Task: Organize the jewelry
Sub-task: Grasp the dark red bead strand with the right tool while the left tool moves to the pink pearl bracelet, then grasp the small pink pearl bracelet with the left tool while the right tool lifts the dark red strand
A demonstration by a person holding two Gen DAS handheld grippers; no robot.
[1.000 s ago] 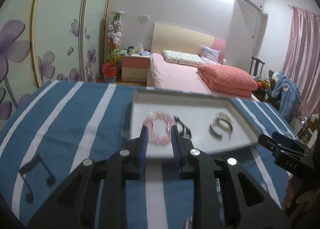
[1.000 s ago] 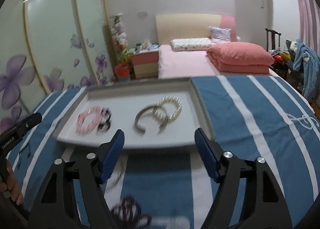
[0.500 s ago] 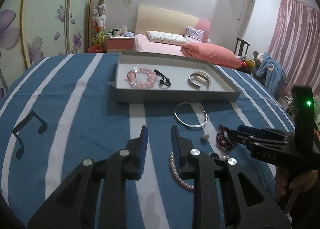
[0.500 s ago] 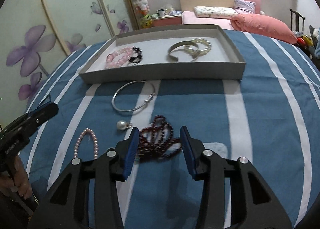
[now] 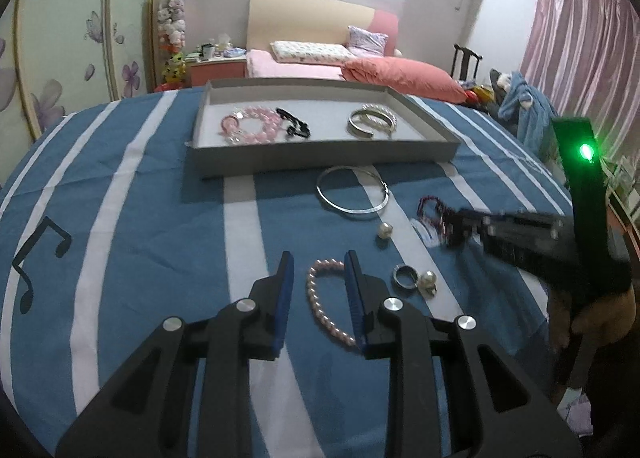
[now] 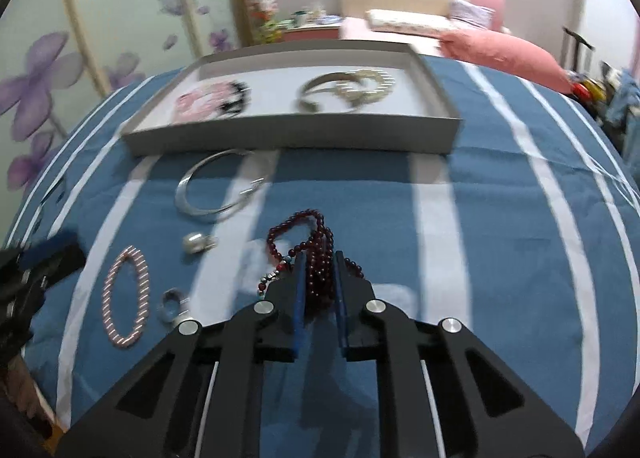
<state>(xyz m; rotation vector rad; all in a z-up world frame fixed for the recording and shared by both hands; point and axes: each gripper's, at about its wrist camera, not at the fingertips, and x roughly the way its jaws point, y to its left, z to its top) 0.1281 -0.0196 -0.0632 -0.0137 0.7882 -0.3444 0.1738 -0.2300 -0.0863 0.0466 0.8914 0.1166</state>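
The right gripper (image 6: 318,258) has just been closing its jaws, and they now stand nearly together with the bunched dark red bead strand (image 6: 316,254) pinched between the blue pads; the strand's free loop spills forward past the tips onto the blue-and-white striped cloth (image 6: 500,238) that covers the desk. The left gripper (image 5: 318,264) holds its jaws partly apart, gripping nothing. The pink pearl bracelet (image 5: 322,306) lies flat on the cloth between them, its right side running along the inner face of the right jaw (whether pad and beads actually touch, I cannot tell), while a gap shows between its left side and the left jaw. Just to the right of that gripper sit a small silver ring (image 5: 404,277) and a pearl earring (image 5: 427,281), close together. Farther out lies a second pearl (image 5: 385,230), and beyond it the thin silver bangle (image 5: 352,193), resting just in front of the near wall of the grey tray (image 5: 328,155). Inside the tray, a pink bead bracelet (image 5: 250,129) and a black hair tie (image 5: 295,125) sit at the left, touching or nearly so; a silver cuff (image 5: 362,125) and a white pearl bracelet (image 5: 380,115) overlap at the right. From the left wrist camera the right gripper appears at the right edge, blurred, its tips at the red beads.
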